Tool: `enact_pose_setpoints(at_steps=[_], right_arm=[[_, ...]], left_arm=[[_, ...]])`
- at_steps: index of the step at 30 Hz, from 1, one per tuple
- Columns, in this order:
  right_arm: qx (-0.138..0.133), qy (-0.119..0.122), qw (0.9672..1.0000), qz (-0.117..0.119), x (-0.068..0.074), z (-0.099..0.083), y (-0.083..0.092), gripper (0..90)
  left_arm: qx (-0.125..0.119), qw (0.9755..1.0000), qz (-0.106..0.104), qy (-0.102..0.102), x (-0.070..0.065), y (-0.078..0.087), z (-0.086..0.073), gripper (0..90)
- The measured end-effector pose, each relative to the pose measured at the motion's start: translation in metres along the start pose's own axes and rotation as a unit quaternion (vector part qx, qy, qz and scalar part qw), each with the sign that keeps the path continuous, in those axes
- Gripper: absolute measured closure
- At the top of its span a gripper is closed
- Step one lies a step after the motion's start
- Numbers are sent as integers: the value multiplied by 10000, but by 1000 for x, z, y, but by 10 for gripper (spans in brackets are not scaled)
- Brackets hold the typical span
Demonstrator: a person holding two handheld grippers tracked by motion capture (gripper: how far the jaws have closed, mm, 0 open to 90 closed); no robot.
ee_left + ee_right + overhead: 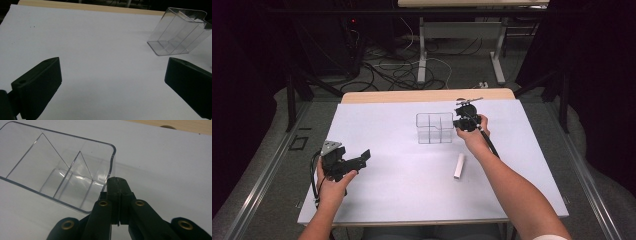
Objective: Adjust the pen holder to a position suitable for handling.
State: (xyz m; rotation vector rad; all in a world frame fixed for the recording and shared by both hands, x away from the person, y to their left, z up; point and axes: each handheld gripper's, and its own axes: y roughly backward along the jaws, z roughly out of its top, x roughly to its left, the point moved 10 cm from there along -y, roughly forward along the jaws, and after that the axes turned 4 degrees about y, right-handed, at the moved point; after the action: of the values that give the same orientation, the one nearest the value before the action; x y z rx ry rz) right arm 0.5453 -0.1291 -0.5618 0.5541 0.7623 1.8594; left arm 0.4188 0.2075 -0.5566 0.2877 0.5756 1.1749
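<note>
The right gripper (pixel 468 121) sits at the 3 o'clock wall of the clear organizer (pixel 434 128), which stands upright near the middle of the white mat (pixel 402 190), toward its 12 o'clock edge. In the right gripper view the jaws are pressed fully together with nothing between them, and their tips (pixel 117 182) lie against or just beside the organizer's rim (pixel 112 155); whether they actually touch it is hard to tell. The organizer has dividers that split it into several compartments, all empty.

A white bar (pixel 459 166) lies flat on the mat at about 5 o'clock from the organizer, apart from it and just beside the right forearm. The left gripper (pixel 354 162) rests low at the mat's 8 o'clock area, jaws spread wide and holding nothing; in its own view the organizer (pixel 178 35) shows well ahead, at 1 o'clock.

The step in hand looks like nudging or steadying the organizer with closed jaws. To do it well, I judge the push should go low on the wall, not at the rim, since the box is tall and light and may tip or skid. Move slowly and keep the tips square to the wall. If the bar is meant to go in, the left gripper could brace the 9 o'clock wall while the right opens for the bar.
</note>
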Motion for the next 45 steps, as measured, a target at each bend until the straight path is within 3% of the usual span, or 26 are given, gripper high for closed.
enact_pose_setpoints(at_steps=[9, 11, 28, 39, 45], right_arm=[[-5, 119, 9999, 39, 12, 3, -4, 900], [5, 35, 10000, 82, 16, 5, -6, 900], [35, 17, 9999, 108, 19, 4, -6, 884], [-189, -293, 9988, 336, 17, 11, 12, 782], [-367, -533, 9960, 619, 21, 14, 28, 720]], left_arm=[[-11, 10000, 3, 12, 0, 0, 0, 9], [-19, 10000, 5, 13, 1, 0, 0, 9], [-28, 10000, 0, 11, 0, 1, 0, 11], [-40, 10000, 40, 17, 3, 3, 0, 11], [-26, 10000, 34, 21, 2, 2, 0, 13]])
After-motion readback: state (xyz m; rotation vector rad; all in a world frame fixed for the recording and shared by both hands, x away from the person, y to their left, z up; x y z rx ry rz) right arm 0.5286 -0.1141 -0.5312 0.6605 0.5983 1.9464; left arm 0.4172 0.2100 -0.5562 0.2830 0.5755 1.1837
